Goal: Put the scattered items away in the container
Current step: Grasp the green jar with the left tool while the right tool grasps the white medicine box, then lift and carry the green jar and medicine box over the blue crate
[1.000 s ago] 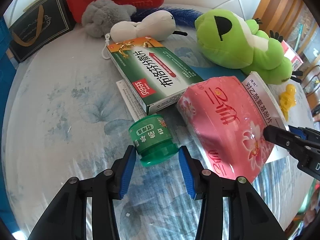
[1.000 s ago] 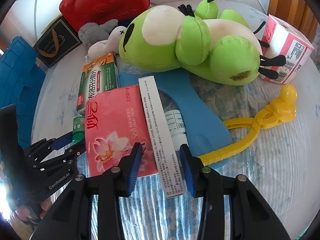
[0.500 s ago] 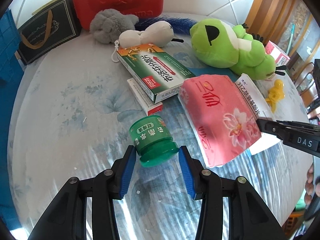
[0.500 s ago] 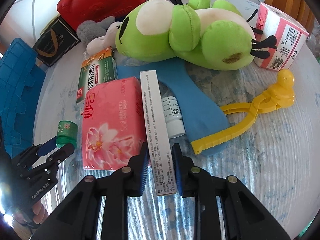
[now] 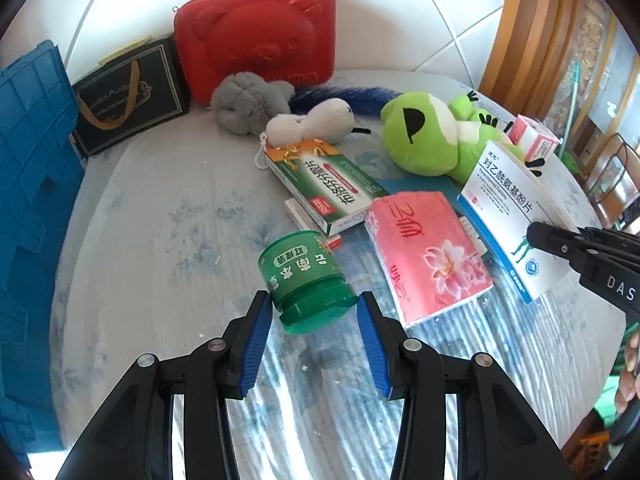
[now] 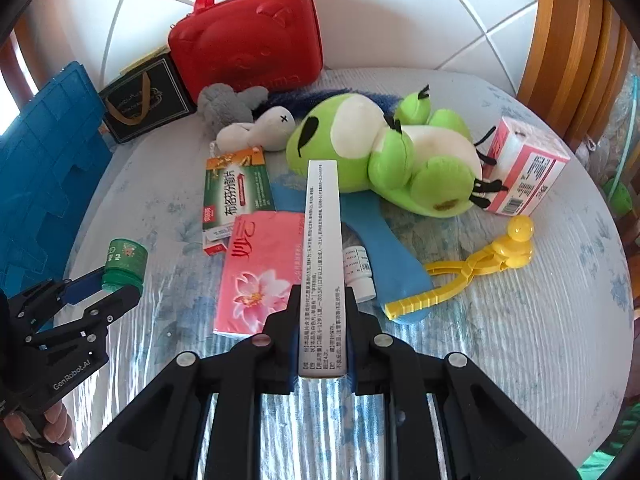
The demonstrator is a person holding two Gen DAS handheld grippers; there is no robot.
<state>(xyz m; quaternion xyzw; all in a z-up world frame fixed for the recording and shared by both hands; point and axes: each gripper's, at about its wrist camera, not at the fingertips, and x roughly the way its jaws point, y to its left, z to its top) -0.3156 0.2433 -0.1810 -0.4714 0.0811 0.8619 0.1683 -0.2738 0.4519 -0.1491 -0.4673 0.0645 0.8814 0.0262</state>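
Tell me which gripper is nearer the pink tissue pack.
Right. The right gripper, clamped on a white box, sits beside the tissue pack; the left gripper holds a green jar farther off.

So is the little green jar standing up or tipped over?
Tipped: the green jar hangs slanted, lid lowest, between the left gripper pads.

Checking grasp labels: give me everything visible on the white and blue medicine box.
The white and blue medicine box is flat, rectangular, apparently cardboard, with a white face, a blue border, Chinese lettering and a round logo; its narrow side carries dense small print. The right gripper is closing on its near end, pads against both broad faces. It is lifted and tilted, angled over the pink tissue pack.
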